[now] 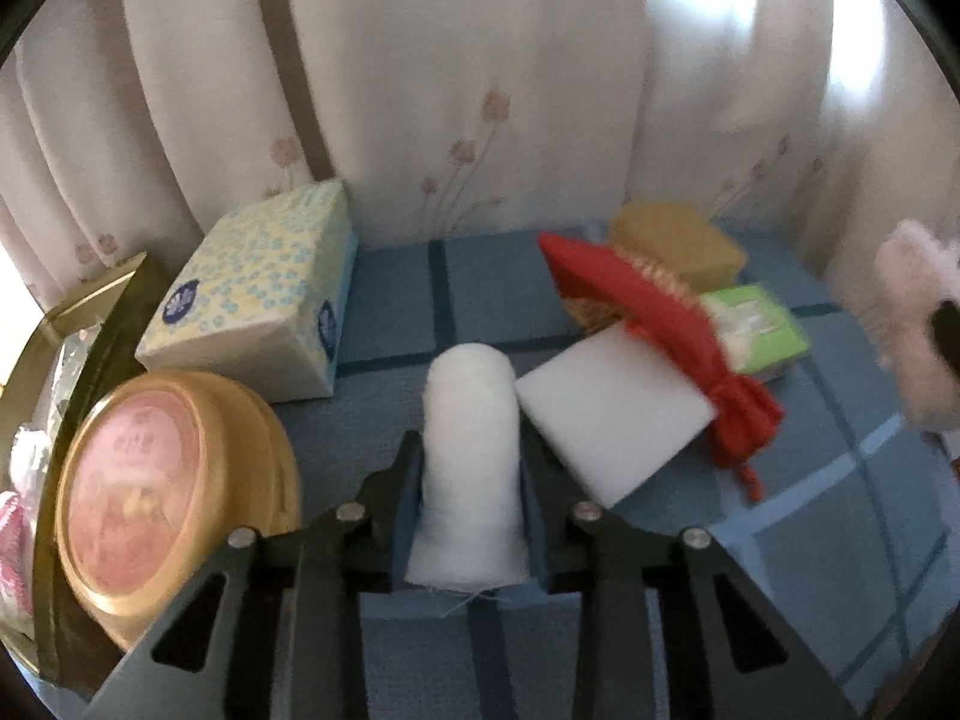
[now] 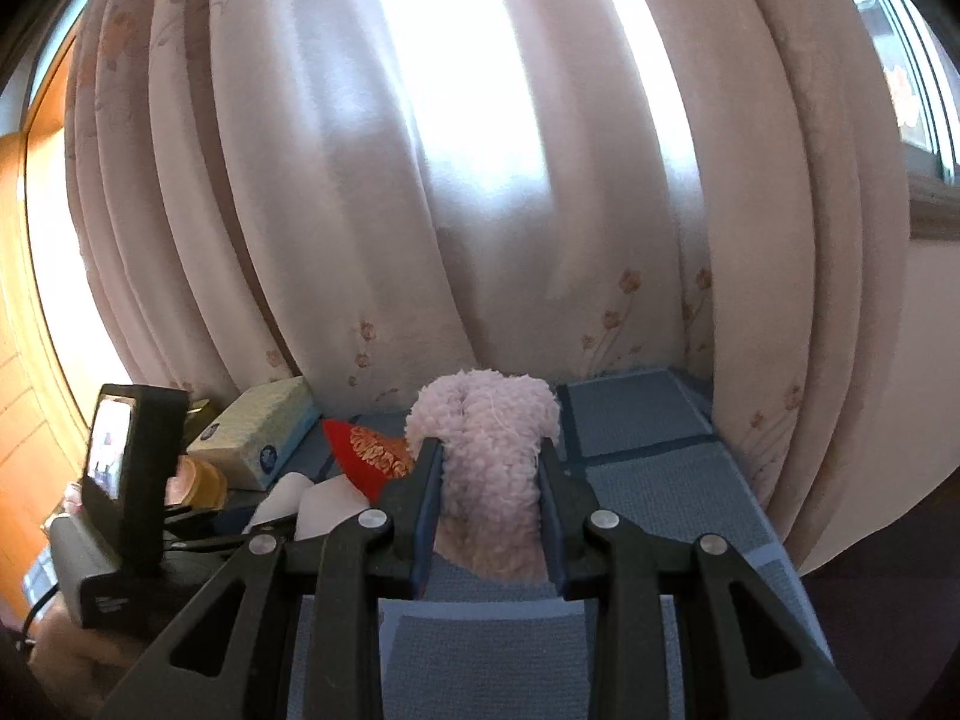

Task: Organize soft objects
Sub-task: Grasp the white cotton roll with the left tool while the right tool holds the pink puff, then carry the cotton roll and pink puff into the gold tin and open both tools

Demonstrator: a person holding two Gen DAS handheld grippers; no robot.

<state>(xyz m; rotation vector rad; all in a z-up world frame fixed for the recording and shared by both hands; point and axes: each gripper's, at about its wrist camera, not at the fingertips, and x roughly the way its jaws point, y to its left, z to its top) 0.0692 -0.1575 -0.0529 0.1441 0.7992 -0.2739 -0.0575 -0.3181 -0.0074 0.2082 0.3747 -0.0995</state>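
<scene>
My left gripper (image 1: 471, 456) is shut on a white rolled cloth (image 1: 469, 450) and holds it over the blue checked tablecloth (image 1: 840, 480). Beside it lie a white sponge block (image 1: 606, 414), a red pouch (image 1: 660, 324) with gold embroidery, a green tissue pack (image 1: 756, 324) and a tan sponge (image 1: 672, 246). My right gripper (image 2: 489, 450) is shut on a fluffy pink cloth (image 2: 489, 456), held above the tablecloth (image 2: 660, 480); it shows at the right edge of the left wrist view (image 1: 912, 324). The red pouch (image 2: 366, 456) also shows in the right wrist view.
A blue-dotted tissue box (image 1: 258, 294) and a round gold tin with a pink lid (image 1: 162, 492) stand at the left, next to a gold-rimmed container (image 1: 66, 324). Curtains (image 1: 480, 90) hang close behind the table. The left gripper's camera unit (image 2: 132, 468) shows at the left.
</scene>
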